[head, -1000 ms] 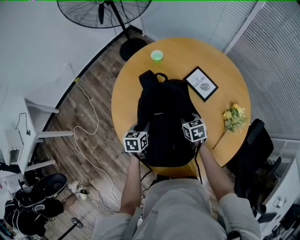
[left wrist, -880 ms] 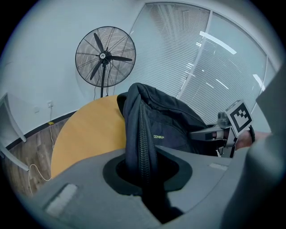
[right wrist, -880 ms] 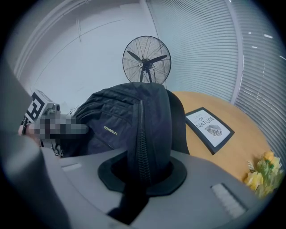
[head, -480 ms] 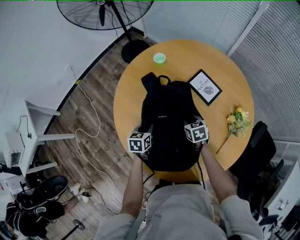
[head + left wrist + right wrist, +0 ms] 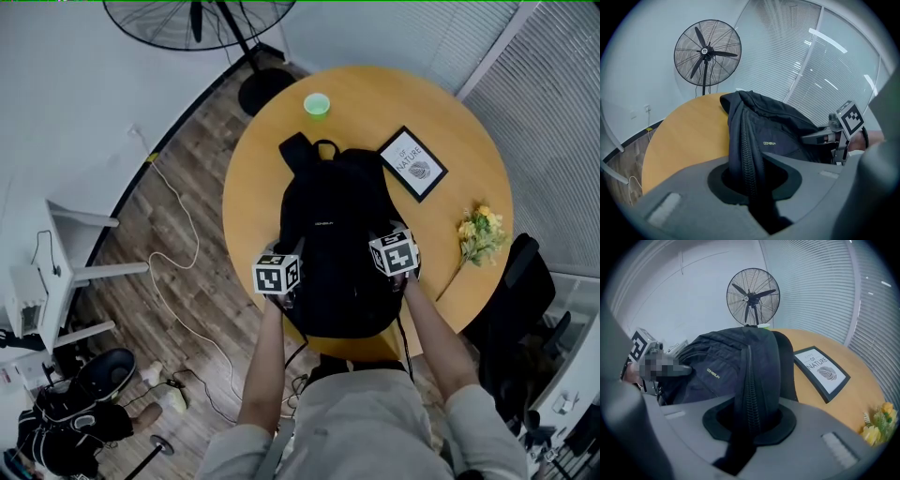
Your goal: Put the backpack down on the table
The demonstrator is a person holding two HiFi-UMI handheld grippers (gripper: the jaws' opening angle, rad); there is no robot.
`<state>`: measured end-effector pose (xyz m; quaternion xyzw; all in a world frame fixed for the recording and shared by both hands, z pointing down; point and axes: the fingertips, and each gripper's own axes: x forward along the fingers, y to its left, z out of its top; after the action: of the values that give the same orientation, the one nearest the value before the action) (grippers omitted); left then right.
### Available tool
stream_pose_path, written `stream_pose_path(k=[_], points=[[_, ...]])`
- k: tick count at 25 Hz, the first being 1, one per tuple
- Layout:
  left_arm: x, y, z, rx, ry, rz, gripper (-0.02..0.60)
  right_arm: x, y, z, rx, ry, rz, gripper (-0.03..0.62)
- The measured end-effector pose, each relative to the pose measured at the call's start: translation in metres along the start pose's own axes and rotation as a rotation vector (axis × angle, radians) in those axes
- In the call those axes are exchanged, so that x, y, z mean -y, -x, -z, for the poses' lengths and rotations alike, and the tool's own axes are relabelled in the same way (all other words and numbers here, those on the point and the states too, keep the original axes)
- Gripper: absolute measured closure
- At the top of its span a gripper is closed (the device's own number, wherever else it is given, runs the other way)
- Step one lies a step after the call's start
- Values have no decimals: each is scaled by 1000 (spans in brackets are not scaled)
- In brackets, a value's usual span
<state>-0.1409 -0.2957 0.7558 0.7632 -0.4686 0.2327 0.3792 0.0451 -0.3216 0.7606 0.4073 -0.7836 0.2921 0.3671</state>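
Observation:
A black backpack [image 5: 333, 244] lies lengthwise on the round wooden table [image 5: 375, 103], its handle end toward the far side. My left gripper [image 5: 292, 255] pinches the bag's left zipped edge [image 5: 747, 154]. Its jaws are opening slightly, with the fabric still pressed between them. On the bag's right zipped edge [image 5: 750, 390] my right gripper [image 5: 382, 234] is shut. Each gripper view looks across the bag [image 5: 783, 131] [image 5: 722, 362] to the other gripper [image 5: 834, 136] [image 5: 647, 364].
A green cup [image 5: 317, 104] stands at the table's far edge. A framed print [image 5: 412, 164] and yellow flowers [image 5: 481, 234] lie to the bag's right. A standing fan [image 5: 197, 19] is beyond the table, a black chair [image 5: 511, 300] is at right, and a cable [image 5: 178, 244] runs over the floor.
Both grippers have sunk a little with the backpack, which now lies flatter on the table. Both still grip its zipped edges.

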Motion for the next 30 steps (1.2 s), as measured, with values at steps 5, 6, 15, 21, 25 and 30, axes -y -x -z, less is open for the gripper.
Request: stream_pose_path(k=[5,6,15,21,25,30], points=[[-4,-10,5,-20,8,-4,506,6,-6,7,-26,12,14,540],[-4,-13,7,-23,9,-2,506,8,-7,9,-33,11,17,540],[-11,-26,14,-66,9,0,499,16,-21,22,-79,21,39,533],[-15,-35,17,-83,14,-2,495,20,-27,25,-93,23,51,531],[-17,-39,20,-100,20,-2,494,22,-32,27,-109,14,56,530],[-20,-43,22,-103,38,1,479,26,-39,31,-119,-7,64,525]])
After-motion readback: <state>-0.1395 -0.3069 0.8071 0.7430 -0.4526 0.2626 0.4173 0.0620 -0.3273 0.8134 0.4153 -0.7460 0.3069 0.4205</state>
